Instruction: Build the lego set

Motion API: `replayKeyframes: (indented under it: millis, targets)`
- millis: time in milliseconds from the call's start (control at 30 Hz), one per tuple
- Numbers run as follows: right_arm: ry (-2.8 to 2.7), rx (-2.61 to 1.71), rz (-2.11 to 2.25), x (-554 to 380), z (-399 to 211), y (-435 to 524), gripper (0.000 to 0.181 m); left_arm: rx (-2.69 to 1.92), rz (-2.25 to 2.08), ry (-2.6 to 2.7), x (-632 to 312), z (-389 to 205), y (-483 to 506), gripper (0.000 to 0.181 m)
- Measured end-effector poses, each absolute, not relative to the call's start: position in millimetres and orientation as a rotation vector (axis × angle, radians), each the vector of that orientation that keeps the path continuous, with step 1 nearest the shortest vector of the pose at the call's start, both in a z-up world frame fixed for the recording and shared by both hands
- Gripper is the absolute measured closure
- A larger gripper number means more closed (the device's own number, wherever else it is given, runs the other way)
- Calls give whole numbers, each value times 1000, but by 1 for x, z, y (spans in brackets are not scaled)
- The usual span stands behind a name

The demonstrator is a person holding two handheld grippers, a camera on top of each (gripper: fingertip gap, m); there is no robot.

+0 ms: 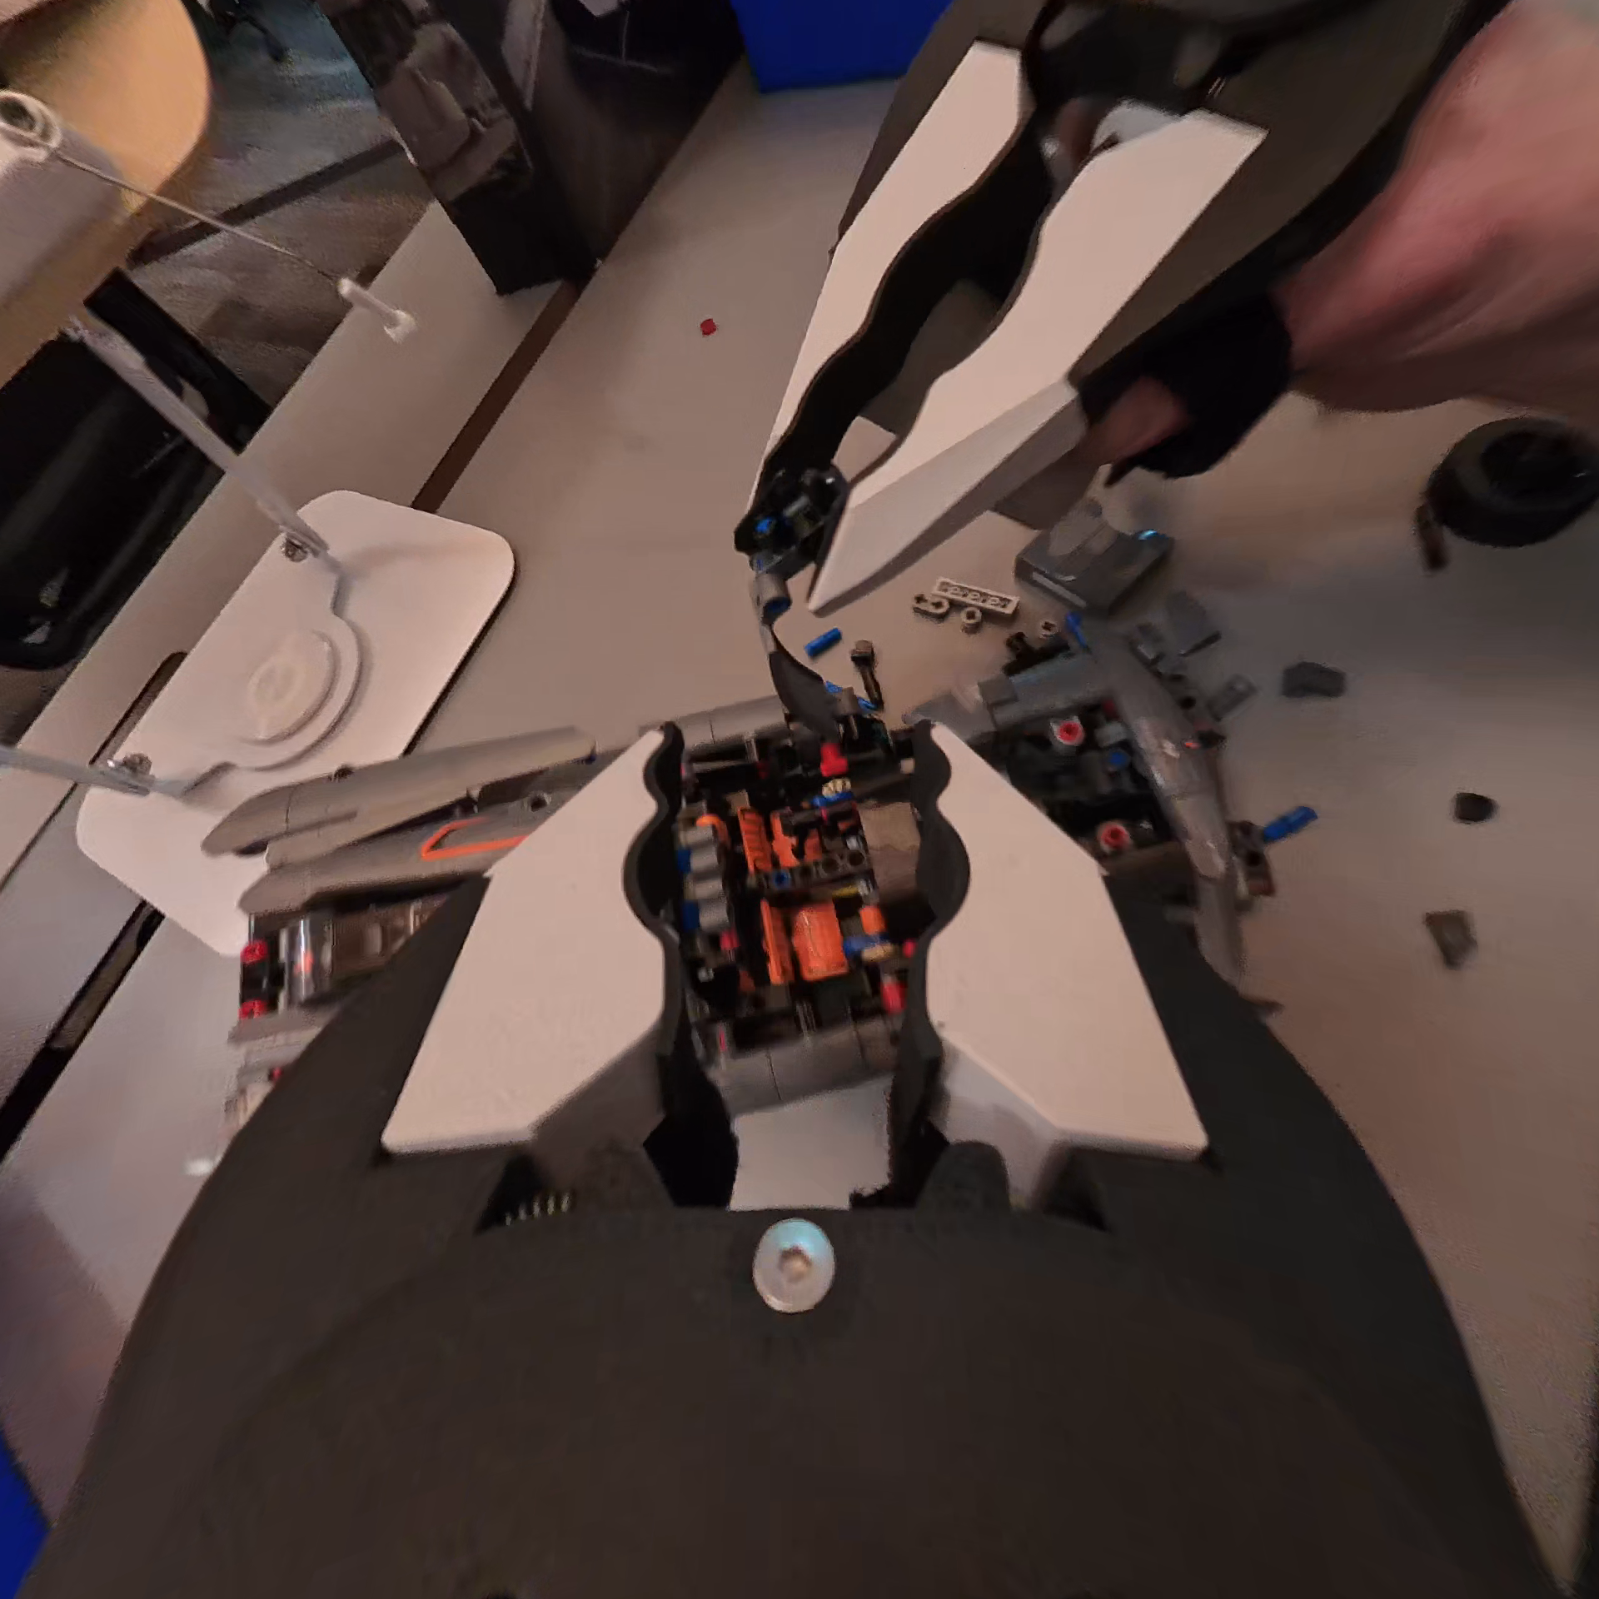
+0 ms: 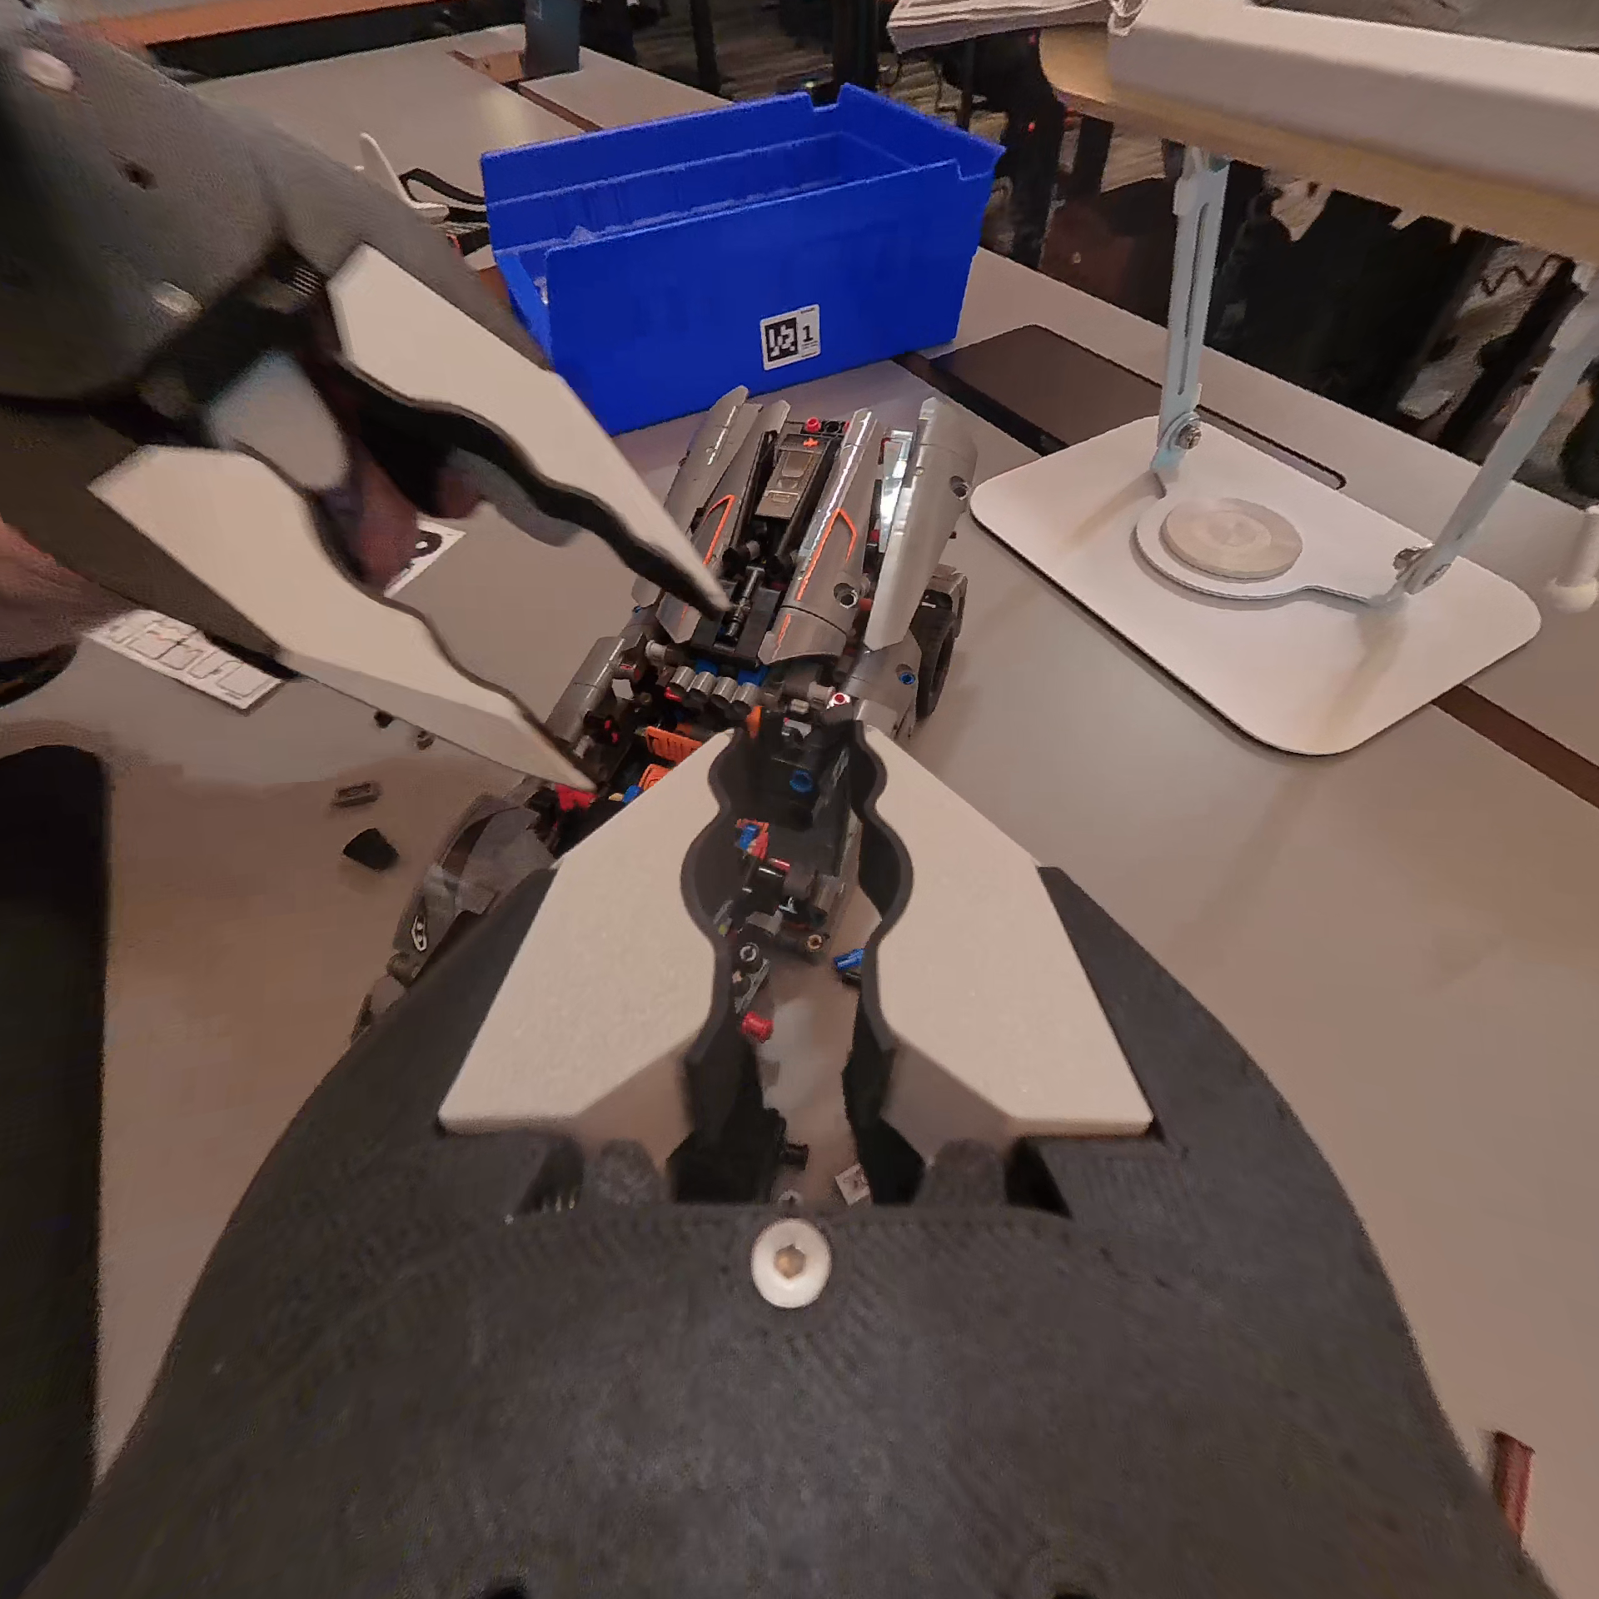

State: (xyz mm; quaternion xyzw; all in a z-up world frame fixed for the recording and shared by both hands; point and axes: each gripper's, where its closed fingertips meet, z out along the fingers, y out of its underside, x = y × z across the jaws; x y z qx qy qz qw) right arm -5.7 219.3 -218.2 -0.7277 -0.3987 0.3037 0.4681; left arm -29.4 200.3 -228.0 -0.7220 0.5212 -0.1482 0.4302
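Straddling the middle of a grey, black and orange brick-built car model [image 1: 796,882] on the pale grey tabletop [image 1: 606,536]: the left white-and-black two-finger gripper [image 1: 792,753], jaws spread wide to either side of the exposed orange and black mechanism, not visibly clamping it. Coming in from the upper right: the right white-and-black two-finger gripper [image 1: 800,554], tips drawn together on a small black and blue brick sub-assembly [image 1: 792,510], with a thin grey and black strand [image 1: 783,640] hanging from it towards the model. Gripping the handle behind it: a hand in a black fingerless glove [image 1: 1185,407].

Seen from the right wrist camera, the same model [image 2: 805,554] lying lengthwise ahead, the left gripper [image 2: 658,692] crossing in front from the left and hiding part of its side; own fingers [image 2: 623,934] blocking the near end, so the held piece possibly merging with the clutter there.

Scattered right of the model: loose grey, black and blue pieces [image 1: 1151,623] and a black rubber tyre [image 1: 1514,484]. Standing beyond the model: a blue plastic bin [image 2: 735,251] bearing a small square marker. Resting to one side: a white flat stand base with metal arms [image 2: 1255,571]. Lying far off: one small red piece [image 1: 709,326].
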Motion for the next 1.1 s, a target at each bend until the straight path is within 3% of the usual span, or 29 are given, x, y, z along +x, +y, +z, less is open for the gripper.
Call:
replayKeyframes:
  millis: [200,400,633,800,1100]
  targets:
    - [-1034,-1825,831,2,-217,210,159,-1780,-242,1388,-2,-252,217,134]
    - [-1115,-1861,987,8,-215,189,156,-1705,-167,1444,9,-257,218,176]
    - [-1003,-1940,1263,27,-211,184,154,-1601,23,1492,12,-257,215,178]
    - [-996,-1895,1351,33,-195,174,170,-1555,84,1511,14,-257,212,179]
    - [-1048,-2134,1002,39,-219,178,181,-1470,245,1577,20,-258,210,179]
